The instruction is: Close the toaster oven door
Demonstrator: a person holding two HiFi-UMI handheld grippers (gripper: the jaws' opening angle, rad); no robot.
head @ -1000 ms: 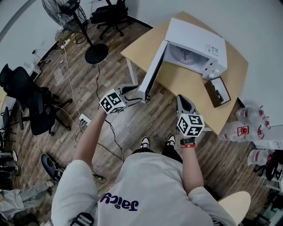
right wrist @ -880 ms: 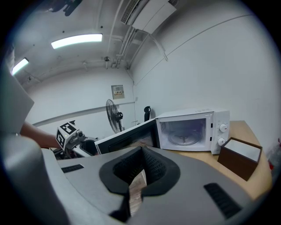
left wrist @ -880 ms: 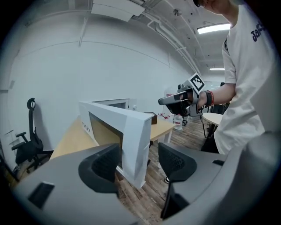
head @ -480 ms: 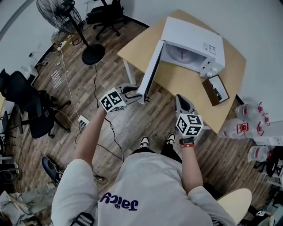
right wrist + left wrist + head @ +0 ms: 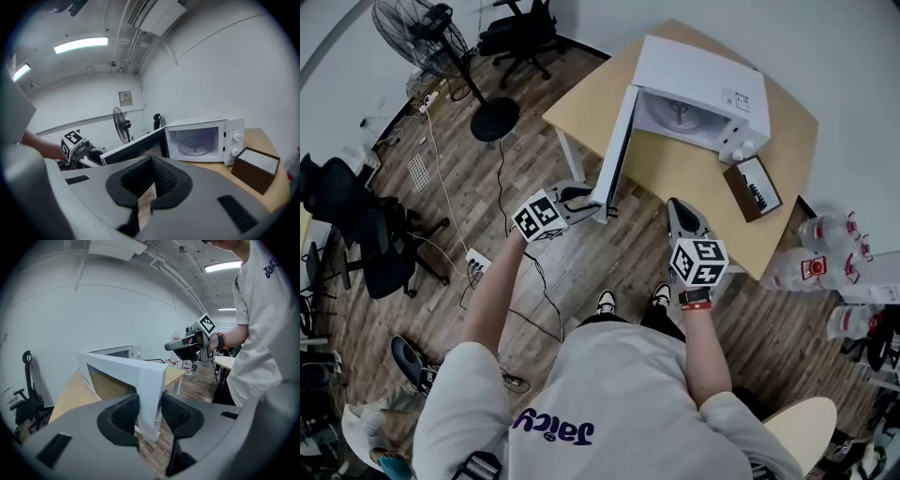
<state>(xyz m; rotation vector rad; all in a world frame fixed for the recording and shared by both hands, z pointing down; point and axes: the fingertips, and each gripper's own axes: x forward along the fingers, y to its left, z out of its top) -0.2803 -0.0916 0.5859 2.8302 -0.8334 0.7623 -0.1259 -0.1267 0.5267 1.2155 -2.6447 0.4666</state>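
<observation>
Now the left gripper [image 5: 150, 405] jaws are closing on the free edge of the open toaster oven door [image 5: 152, 379], which stands between them. The right gripper [image 5: 152, 164] jaws are together and empty, with the toaster oven [image 5: 202, 138] beyond them.

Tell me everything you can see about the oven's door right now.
The door is a white panel with a dark window. It stands upright, swung wide open from the left side of the oven, its free edge out past the edge of the table. The left gripper is closing its jaws on that edge, pads seemingly touching both faces. Nothing else touches it.
</observation>
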